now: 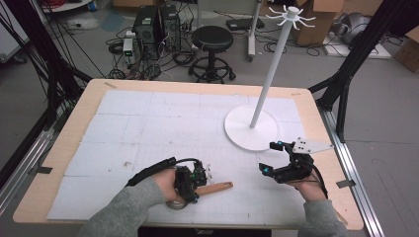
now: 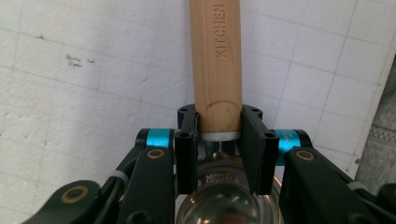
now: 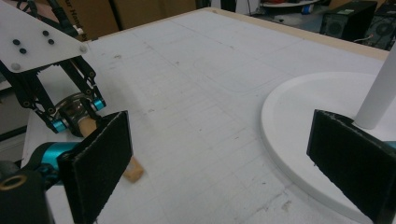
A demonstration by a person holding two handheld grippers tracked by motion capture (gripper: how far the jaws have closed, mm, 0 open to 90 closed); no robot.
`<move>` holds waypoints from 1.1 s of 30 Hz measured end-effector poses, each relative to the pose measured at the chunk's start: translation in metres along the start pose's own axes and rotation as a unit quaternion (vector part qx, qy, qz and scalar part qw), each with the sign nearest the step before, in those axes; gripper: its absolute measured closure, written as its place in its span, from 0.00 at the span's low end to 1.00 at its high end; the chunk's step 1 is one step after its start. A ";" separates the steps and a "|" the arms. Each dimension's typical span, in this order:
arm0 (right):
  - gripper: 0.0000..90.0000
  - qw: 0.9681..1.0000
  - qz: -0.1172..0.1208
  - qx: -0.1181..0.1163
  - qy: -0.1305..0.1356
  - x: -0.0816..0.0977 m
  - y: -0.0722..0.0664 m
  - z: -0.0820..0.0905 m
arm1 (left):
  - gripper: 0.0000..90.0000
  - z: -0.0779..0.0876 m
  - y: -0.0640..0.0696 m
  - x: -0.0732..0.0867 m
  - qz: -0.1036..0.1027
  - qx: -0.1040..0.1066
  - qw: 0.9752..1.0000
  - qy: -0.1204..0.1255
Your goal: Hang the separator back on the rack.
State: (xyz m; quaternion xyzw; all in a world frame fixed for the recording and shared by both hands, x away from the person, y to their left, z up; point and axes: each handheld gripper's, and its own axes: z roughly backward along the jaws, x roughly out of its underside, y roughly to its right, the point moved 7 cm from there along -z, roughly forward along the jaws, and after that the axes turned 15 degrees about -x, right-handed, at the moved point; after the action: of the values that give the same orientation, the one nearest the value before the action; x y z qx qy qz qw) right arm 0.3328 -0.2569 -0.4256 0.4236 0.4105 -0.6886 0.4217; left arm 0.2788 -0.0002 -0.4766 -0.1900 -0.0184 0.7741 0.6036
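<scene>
Wooden-handled utensil [image 2: 218, 65]: lies flat on the white gridded mat near the front edge of the table, its pale wooden handle pointing toward the person's right; the word KITCHEN is stamped along the handle
Utensil's metal end [image 2: 229, 205]: a shiny rounded metal part joins the handle at a white collar and sits low between the arms of the left gripper; its exact form cannot be made out
Left gripper [image 2: 218, 133]: its two black jaws stand on either side of the handle's base, just above the white collar, and appear to press against the wood; the gap between them is fairly narrow
Left hand [image 1: 165, 185]: wraps the gripper body from the near edge of the table, grey sleeve behind it, black cable looping over the wrist
Right gripper [image 1: 268, 157]: held over the mat well apart from the utensil, jaws spread wide with nothing between the dark pads; a grey three-cornered plate sits on top
White stand [image 1: 269, 81]: a tall pole on a round flat base, with a crown of short hooks at the top; the base lies just beyond the right gripper
Table [image 1: 64, 143]: pale wood rim around the white mat
Floor beyond: a black stool [image 1: 212, 42], computer towers and tangled cables
</scene>
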 end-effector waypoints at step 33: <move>0.07 1.000 -0.001 0.000 0.004 -0.001 0.002 0.003 | 0.77 0.019 -0.023 0.005 0.057 0.021 0.995 0.085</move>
State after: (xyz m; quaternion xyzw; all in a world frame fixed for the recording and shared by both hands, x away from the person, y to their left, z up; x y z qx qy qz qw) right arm 0.3338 -0.2596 -0.4246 0.4261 0.4132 -0.6870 0.4193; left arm 0.2930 0.0146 -0.4546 -0.2435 0.0601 0.7882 0.5619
